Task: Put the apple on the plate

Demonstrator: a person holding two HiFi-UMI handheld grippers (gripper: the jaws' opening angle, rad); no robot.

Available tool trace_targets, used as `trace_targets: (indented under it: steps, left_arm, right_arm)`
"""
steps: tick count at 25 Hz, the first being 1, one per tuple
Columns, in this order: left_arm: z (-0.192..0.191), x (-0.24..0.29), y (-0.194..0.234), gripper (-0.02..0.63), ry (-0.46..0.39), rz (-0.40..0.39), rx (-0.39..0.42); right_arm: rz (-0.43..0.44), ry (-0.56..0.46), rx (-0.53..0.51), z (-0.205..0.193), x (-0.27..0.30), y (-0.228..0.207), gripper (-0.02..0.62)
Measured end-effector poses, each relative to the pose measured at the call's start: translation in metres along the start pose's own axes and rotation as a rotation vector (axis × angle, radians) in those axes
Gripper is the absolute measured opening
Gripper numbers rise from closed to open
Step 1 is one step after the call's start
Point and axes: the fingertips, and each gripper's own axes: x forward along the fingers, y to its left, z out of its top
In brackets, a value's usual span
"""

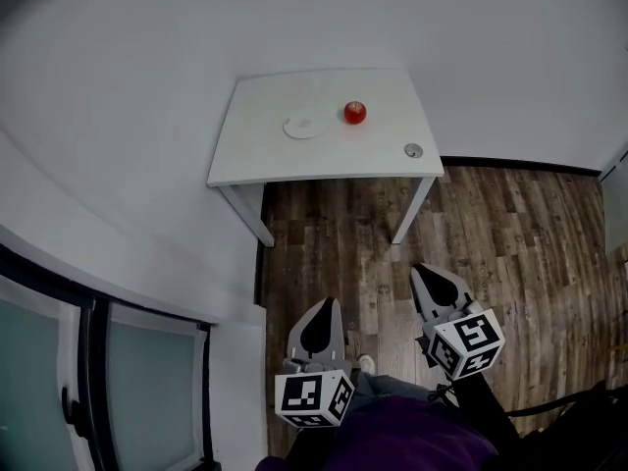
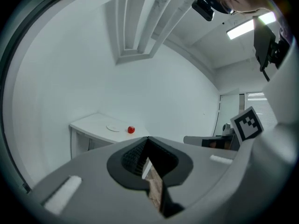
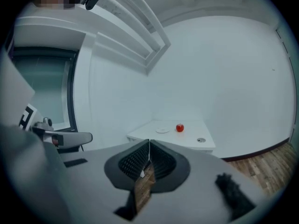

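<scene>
Over the floor (image 1: 334, 238), left tool (image 1: 324, 307) and right tool (image 1: 429, 275) point forward

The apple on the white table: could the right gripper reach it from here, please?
Probably not yet: the right gripper, jaws shut, hangs over the wooden floor, short of the table. Nothing stands in front of the apple, so stepping closer should do.
</scene>
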Motion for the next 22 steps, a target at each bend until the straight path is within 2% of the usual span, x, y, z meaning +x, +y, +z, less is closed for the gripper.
trace_targets:
  steps: [8,22]
  left_arm:
    - [0.018,0.043,0.026,0.008,-0.008,0.013,0.004]
    - [0.077,0.151,0.115,0.008,-0.024,0.01,0.037]
  right_arm:
    - [-0.004,-0.012,0.005,0.017,0.046,-0.017,0.011]
    - [-0.031,-0.047,0.002,0.069,0.187,-0.046,0.011]
